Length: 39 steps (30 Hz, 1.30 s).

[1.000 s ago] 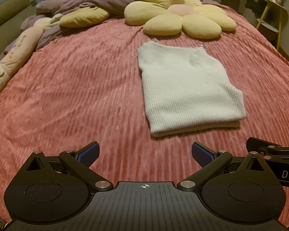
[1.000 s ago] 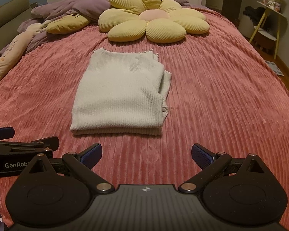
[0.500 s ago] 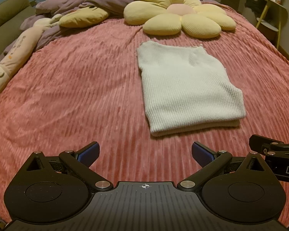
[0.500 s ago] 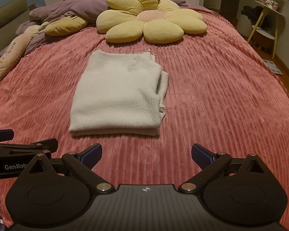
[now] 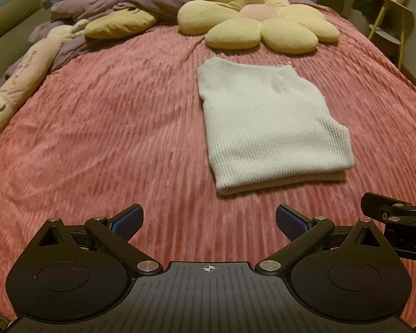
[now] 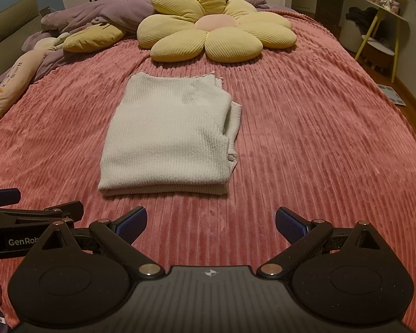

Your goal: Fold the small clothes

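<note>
Right wrist view: a folded white knit top (image 6: 169, 138) lies flat on the pink ribbed bedspread (image 6: 305, 138), with both tools held back from it.

The top sits mid-bed, its thick folded edge nearest the cameras and loose layers showing along its right side. Beyond it rests a yellow flower cushion (image 6: 213, 33), apart from the garment, with a purple duvet (image 6: 97, 11) bunched behind. The right gripper (image 6: 210, 220) hovers short of the near edge, fingers spread wide and empty. The left gripper (image 5: 209, 219) is likewise wide apart and holds nothing, with the top ahead and to its right. A yellow-legged side table (image 6: 385, 25) stands off the bed's right side.
</note>
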Tool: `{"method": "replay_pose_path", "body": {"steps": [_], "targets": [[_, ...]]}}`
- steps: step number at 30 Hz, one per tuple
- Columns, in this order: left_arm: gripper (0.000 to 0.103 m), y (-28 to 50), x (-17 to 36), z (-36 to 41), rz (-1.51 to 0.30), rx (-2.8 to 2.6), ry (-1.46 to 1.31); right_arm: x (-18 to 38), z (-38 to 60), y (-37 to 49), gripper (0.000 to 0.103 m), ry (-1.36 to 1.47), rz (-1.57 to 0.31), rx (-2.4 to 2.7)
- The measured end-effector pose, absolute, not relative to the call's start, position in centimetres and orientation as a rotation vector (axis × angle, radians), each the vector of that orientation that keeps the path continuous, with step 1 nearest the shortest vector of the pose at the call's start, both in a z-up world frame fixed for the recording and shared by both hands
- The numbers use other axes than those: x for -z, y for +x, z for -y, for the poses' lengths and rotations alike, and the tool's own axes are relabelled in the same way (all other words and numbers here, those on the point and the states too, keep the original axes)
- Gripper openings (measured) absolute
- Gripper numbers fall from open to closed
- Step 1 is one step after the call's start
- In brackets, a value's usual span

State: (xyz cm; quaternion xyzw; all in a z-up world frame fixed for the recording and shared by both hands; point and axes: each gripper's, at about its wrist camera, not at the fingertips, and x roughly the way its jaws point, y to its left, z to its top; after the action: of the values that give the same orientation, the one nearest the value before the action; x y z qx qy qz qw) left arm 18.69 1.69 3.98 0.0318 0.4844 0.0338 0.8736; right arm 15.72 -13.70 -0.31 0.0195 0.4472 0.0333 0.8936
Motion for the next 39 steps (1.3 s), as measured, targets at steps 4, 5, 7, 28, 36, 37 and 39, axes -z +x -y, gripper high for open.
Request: {"method": "replay_pose_path", "body": {"steps": [4, 5, 7, 28, 36, 37, 39], "targets": [[0.103, 18.6, -3.9, -1.7, -1.012, -0.068, 0.069, 0.3, 13.7, 15.6, 0.099, 0.040, -0.927, -0.068], [0.103, 18.6, -3.9, -1.7, -1.012, -0.068, 0.070, 0.3, 13.7, 15.6, 0.099, 0.039, -0.927, -0.068], [0.103, 18.6, -3.9, -1.7, -1.012, -0.069, 0.068, 0.3, 13.7, 15.5, 0.099, 0.038, -0.926, -0.066], [0.103, 18.1, -4.0, -1.4, -1.008, -0.063, 0.074, -0.1, 13.9, 14.8, 0.099, 0.038, -0.915, -0.055], [0.103, 17.9, -4.3, -1.6, -1.003, -0.066, 0.089, -0.4, 14.1, 14.5, 0.099, 0.035, -0.908, -0.052], [0.103, 17.9, -4.3, -1.5, -1.003, -0.063, 0.087, -0.4, 14.1, 14.5, 0.099, 0.034, -0.907, -0.053], [0.103, 17.9, -4.4, -1.6, -1.002, -0.054, 0.083, -0.4, 14.1, 14.5, 0.099, 0.034, -0.907, -0.051]]}}
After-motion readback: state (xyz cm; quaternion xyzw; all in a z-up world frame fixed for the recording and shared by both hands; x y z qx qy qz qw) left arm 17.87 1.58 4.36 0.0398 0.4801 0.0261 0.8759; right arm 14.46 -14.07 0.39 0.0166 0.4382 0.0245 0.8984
